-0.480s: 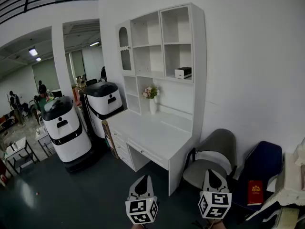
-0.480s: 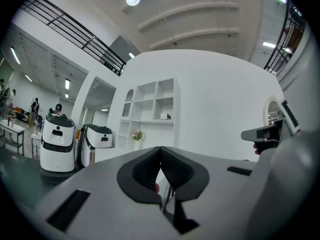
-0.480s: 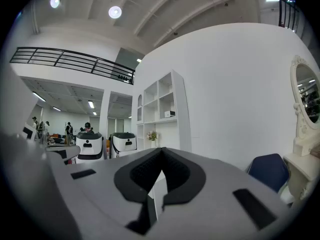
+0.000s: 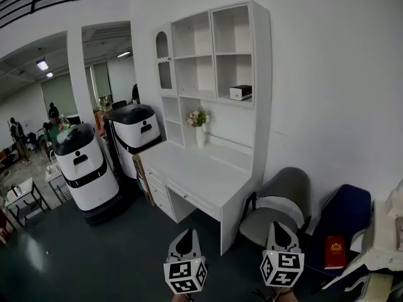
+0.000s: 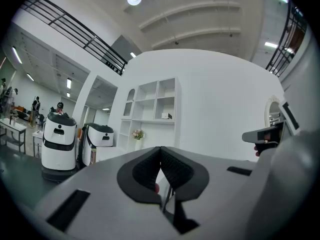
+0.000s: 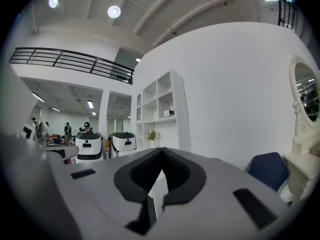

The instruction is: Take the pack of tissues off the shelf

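The pack of tissues (image 4: pixel 241 92) is a small white box with a dark top. It sits in the right-hand cubby of the white shelf unit (image 4: pixel 263 74) above the desk. It also shows far off as the pack of tissues (image 5: pixel 166 116) and the pack of tissues (image 6: pixel 169 113) in the two gripper views. My left gripper (image 4: pixel 185 246) and right gripper (image 4: pixel 281 236) are low at the bottom of the head view, well short of the desk. Both are shut with nothing between the jaws, as seen at the left gripper (image 5: pixel 160 151) and the right gripper (image 6: pixel 161 152).
A white desk (image 4: pixel 201 180) with drawers stands under the shelf, a flower vase (image 4: pixel 199 126) at its back. A grey chair (image 4: pixel 277 205) and a blue chair (image 4: pixel 343 222) with a red book (image 4: pixel 334 252) stand at the right. Two white service robots (image 4: pixel 85 167) stand at the left.
The head view has shifted slightly: the shelf and desk sit a little higher and nearer. Both grippers remain low and shut.
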Available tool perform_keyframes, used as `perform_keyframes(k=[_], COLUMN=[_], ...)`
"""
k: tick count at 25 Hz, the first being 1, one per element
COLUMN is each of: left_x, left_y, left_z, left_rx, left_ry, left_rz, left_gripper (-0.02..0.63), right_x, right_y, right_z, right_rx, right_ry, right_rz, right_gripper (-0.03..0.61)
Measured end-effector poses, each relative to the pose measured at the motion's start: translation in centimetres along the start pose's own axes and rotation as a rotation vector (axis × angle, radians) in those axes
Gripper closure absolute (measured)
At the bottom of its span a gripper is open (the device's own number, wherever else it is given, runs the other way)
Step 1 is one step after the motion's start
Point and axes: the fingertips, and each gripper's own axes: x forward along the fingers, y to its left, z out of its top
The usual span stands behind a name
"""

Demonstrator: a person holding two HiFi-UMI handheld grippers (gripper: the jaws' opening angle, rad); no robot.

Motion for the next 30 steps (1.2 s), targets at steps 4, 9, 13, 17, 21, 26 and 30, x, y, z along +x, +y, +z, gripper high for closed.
perform_keyframes(k=[4,9,13,17,21,26,30], left_x=[0.0,-0.2,-0.3,-0.5,-0.8,-1.3,-1.5], left_y=[0.0,0.2,0.6,0.8,1.1,1.8,2.6], left_z=[-0.1,-0.2,-0.1,-0.2,-0.3,-0.5,-0.7], left_rx=[-0.003,-0.011,-0.028,-0.040,-0.039,-0.034,-0.027], left_ry=[0.001,-0.001,-0.003,-0.002,0.004,0.010,0.018], left_rz=[0.007,0.021,0.033,0.035,0.038,0.042,0.046], left_gripper=[0.595,0.595,0.595,0.595,0.595,0.595,0.595], right_x=[0.0,-0.1,-0.1,-0.1,-0.3,-0.6,-0.7], right_y=[-0.4,-0.4,-0.3,-0.4,-0.4,-0.2,0.4], right_z=[0.0,-0.1,0.0,-0.1,-0.2,-0.5,-1.0], right_rx=[-0.009,-0.004,-0.011,-0.003,0.002,-0.002,0.004], right_ry=[-0.008,-0.008,-0.009,-0.016,-0.025,-0.034,-0.031], right_rz=[-0.007,0.007,0.013,0.009,0.000,-0.024,-0.033], right_gripper=[0.569,0.470,0.405,0.299,0.240,0.161,0.137])
